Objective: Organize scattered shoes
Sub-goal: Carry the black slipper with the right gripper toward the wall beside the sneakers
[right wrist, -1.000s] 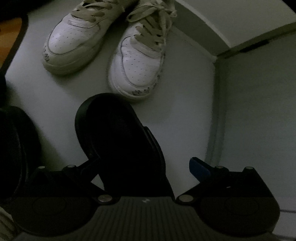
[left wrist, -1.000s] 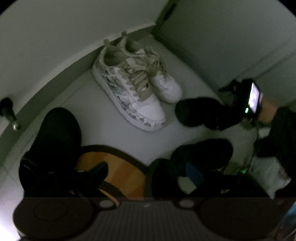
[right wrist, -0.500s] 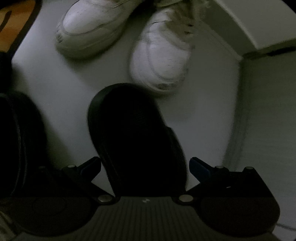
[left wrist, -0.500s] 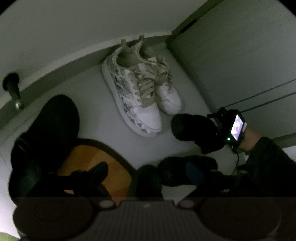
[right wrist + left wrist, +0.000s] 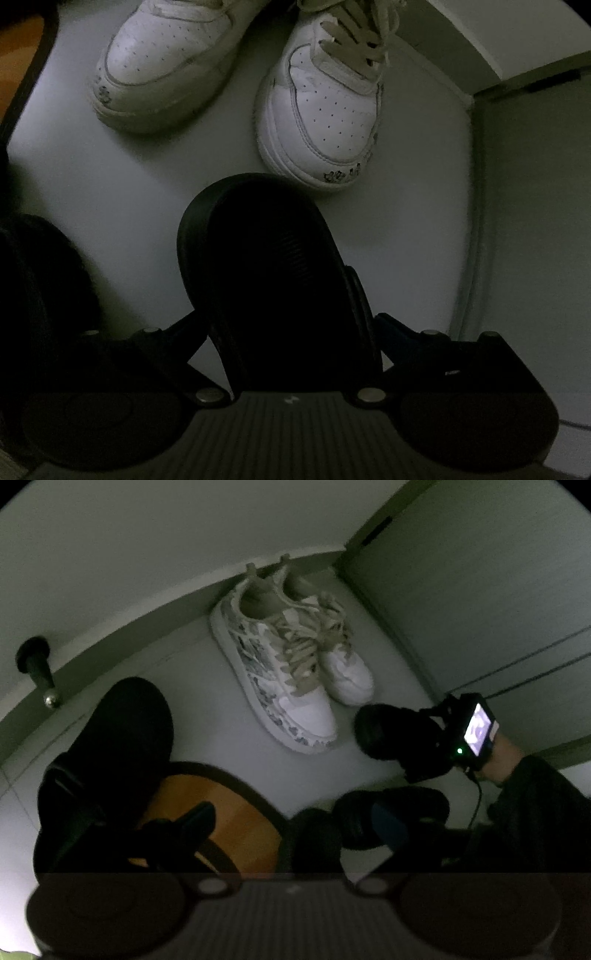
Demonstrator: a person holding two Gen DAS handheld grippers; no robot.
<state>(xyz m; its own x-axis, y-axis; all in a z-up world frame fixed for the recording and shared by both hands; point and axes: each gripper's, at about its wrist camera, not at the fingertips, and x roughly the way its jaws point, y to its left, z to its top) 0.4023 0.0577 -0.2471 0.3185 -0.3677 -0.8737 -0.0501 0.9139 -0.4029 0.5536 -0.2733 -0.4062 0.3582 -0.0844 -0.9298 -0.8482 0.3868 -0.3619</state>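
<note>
A pair of white sneakers (image 5: 295, 664) stands side by side against the far wall; their toes fill the top of the right wrist view (image 5: 325, 122). My right gripper (image 5: 291, 325) is shut on a black slipper (image 5: 273, 280) just in front of the sneakers; the slipper also shows in the left wrist view (image 5: 391, 734). My left gripper (image 5: 295, 819) is open and empty above the mat. Another black slipper (image 5: 391, 819) lies behind its right finger. A black shoe (image 5: 107, 760) lies at the left.
An orange mat with a dark border (image 5: 221, 812) lies on the pale floor. A black doorstop (image 5: 37, 664) sticks out of the left wall. A cabinet door (image 5: 480, 590) closes the right side. A dark shoe (image 5: 40, 295) sits at the left of the right wrist view.
My right gripper closed on the black slipper and moved it closer to the sneakers' toes. The left view drew back and tilted slightly.
</note>
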